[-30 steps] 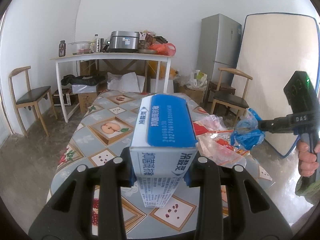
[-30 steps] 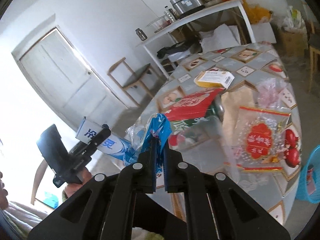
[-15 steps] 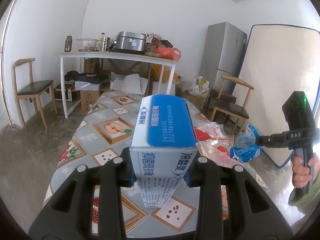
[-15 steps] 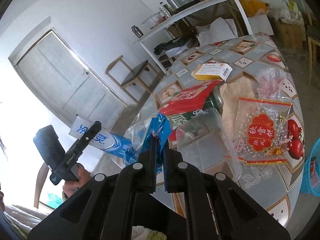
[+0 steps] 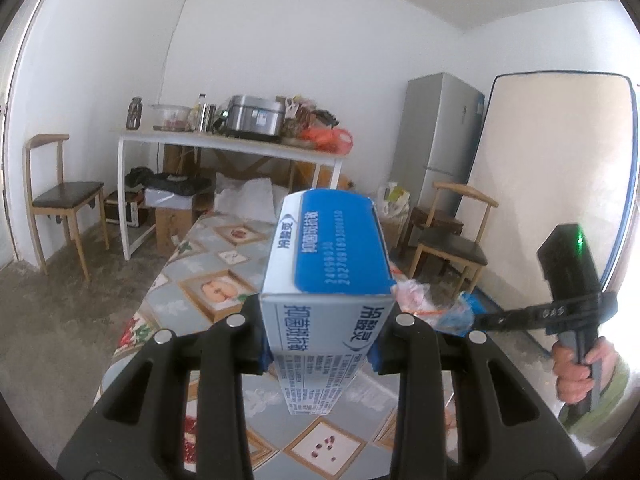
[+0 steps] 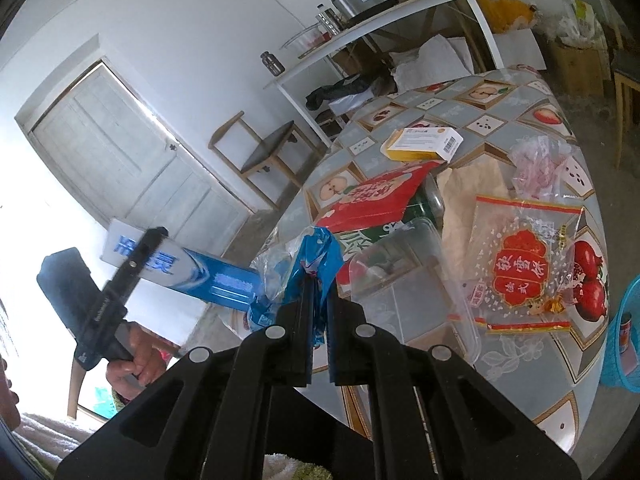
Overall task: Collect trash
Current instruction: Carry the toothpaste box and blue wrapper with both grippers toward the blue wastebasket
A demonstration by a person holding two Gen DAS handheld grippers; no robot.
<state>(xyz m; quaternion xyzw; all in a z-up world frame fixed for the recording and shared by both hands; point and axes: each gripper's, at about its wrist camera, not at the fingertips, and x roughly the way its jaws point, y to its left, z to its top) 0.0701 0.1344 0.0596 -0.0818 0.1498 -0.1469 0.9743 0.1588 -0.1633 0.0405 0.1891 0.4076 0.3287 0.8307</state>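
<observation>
Gripping the toothpaste box (image 5: 326,280) across its narrow sides, my left claw (image 5: 320,340) has it lifted above the bench (image 5: 192,276). It looks like light, stiff card that would crush under a harder squeeze, so I judge the flat side faces near one end the right hold. My right claw (image 6: 319,300), closed tight on the thin, limp blue bag (image 6: 316,252), points down at the bench; my left points nearly level.
</observation>
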